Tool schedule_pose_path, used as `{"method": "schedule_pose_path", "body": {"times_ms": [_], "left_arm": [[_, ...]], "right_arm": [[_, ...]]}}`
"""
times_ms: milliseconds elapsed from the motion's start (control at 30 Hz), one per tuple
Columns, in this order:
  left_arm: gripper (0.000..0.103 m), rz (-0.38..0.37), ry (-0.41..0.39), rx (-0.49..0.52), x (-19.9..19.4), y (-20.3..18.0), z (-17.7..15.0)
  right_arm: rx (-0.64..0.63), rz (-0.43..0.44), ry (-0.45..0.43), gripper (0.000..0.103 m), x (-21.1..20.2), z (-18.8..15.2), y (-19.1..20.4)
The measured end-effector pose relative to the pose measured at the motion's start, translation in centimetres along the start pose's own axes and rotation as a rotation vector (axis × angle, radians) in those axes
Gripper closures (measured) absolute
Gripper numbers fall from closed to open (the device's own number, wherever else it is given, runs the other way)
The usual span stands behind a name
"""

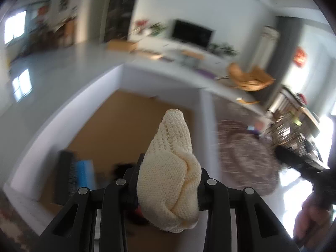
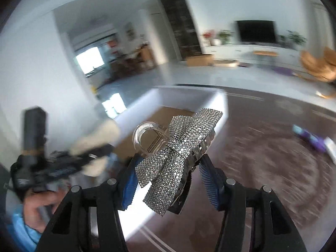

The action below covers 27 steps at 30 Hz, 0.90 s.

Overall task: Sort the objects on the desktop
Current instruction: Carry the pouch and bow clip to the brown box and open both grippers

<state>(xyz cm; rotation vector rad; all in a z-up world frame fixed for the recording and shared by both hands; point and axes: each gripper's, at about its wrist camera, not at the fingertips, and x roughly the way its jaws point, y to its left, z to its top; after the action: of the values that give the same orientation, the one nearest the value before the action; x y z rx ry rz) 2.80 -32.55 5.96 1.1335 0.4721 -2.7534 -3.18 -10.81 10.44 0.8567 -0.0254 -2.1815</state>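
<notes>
Above the white storage box with its brown cardboard floor, we carry two things at once. Our left claw is clenched on a cream crocheted piece, a knitted pouch or sock folded over itself, its narrow end pointing out past the fingers toward the box's far wall. Our right claw grips a rhinestone bow hair clip between its blue pads; the clip's clear plastic loop and spring stand up on the left, and the sparkling bow lies slantwise across the jaws.

Both loads hang clear of any surface. Inside the box, the left wrist view shows a dark comb-like thing beside a blue item near the close corner, too blurred to name further. Beyond the box lies a dark worktop with a round woven mat, and in the right wrist view a purple object rests well apart on that side.

We judge the step in hand to be the carry: both picks look done and nothing has been dropped yet. The next move calls for bringing each claw over a bare patch of the box floor, lowering it, and letting go. The clip is held off-centre and may swing as it falls; the soft crochet should simply slump.
</notes>
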Motion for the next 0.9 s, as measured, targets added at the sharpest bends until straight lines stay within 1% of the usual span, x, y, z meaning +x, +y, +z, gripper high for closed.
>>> {"method": "schedule_pose_path", "body": {"times_ms": [67, 100, 167, 200, 233, 267, 300, 333, 400, 433, 500, 533, 567, 600, 633, 700, 733, 833, 867, 900], "left_arm": [[0.067, 0.047, 0.05, -0.049, 1.3, 2.8, -0.1], [0.067, 0.058, 0.066, -0.061, 1.9, 3.5, -0.2], [0.062, 0.095, 0.128, -0.091, 3.3, 4.7, -0.5], [0.056, 0.11, 0.159, -0.104, 3.7, 5.1, -0.8], [0.041, 0.122, 0.184, -0.117, 4.2, 5.3, -1.1], [0.032, 0.127, 0.196, -0.125, 4.4, 5.5, -1.5], [0.021, 0.129, 0.196, -0.126, 4.6, 5.3, -2.1], [0.018, 0.133, 0.185, -0.121, 4.6, 5.1, -2.2], [0.018, 0.135, 0.165, -0.107, 4.4, 4.6, -2.7], [0.018, 0.133, 0.154, -0.104, 4.1, 4.4, -2.9], [0.018, 0.13, 0.116, -0.103, 3.2, 3.8, -3.2], [0.018, 0.127, 0.091, -0.102, 2.6, 3.4, -3.5], [0.018, 0.122, 0.074, -0.099, 2.3, 3.1, -3.4], [0.018, 0.112, 0.055, -0.094, 1.9, 2.6, -3.5], [0.018, 0.095, 0.038, -0.086, 1.3, 1.8, -3.8], [0.018, 0.055, 0.014, -0.06, 0.7, -0.2, -4.0], [0.018, 0.027, 0.004, -0.037, 0.1, -1.6, -4.3], [0.018, -0.07, -0.019, 0.054, -1.7, -6.1, -4.6], [0.018, -0.111, -0.027, 0.095, -2.2, -8.1, -4.9], [0.015, -0.146, -0.032, 0.132, -2.6, -9.9, -5.2]], "right_arm": [[-0.041, 0.025, 0.031, 0.047, 3.3, 1.2, 2.4], [-0.046, 0.035, 0.048, 0.047, 4.7, 1.4, 3.1], [-0.04, 0.048, 0.097, 0.046, 7.8, 1.6, 4.3], [-0.035, 0.049, 0.127, 0.045, 9.0, 1.6, 4.4], [-0.022, 0.055, 0.175, 0.04, 10.5, 1.5, 4.6], [-0.009, 0.058, 0.201, 0.031, 11.3, 1.4, 4.6], [0.005, 0.055, 0.215, 0.026, 11.7, 1.3, 4.4], [0.019, 0.051, 0.209, 0.021, 11.7, 1.3, 4.2], [0.033, 0.061, 0.172, 0.019, 10.6, 1.3, 3.8], [0.034, 0.064, 0.148, 0.014, 9.6, 1.3, 3.5], [0.016, 0.038, 0.079, 0.008, 7.0, 1.2, 2.5], [0.006, 0.024, 0.055, 0.003, 6.2, 1.0, 2.0], [-0.013, -0.005, 0.023, 0.0, 4.9, 0.3, 1.1], [-0.029, -0.038, 0.004, 0.0, 4.0, -0.3, 0.3], [-0.05, -0.093, -0.007, 0.0, 2.8, -1.5, -1.1], [-0.077, -0.192, -0.001, 0.0, 1.5, -4.2, -4.0], [-0.084, -0.252, 0.022, 0.0, 1.1, -6.0, -6.0], [-0.058, -0.425, 0.148, 0.0, -0.1, -10.9, -12.6], [-0.045, -0.465, 0.171, 0.0, -0.7, -12.2, -14.3], [-0.031, -0.512, 0.188, 0.0, -1.8, -13.6, -16.2]]}}
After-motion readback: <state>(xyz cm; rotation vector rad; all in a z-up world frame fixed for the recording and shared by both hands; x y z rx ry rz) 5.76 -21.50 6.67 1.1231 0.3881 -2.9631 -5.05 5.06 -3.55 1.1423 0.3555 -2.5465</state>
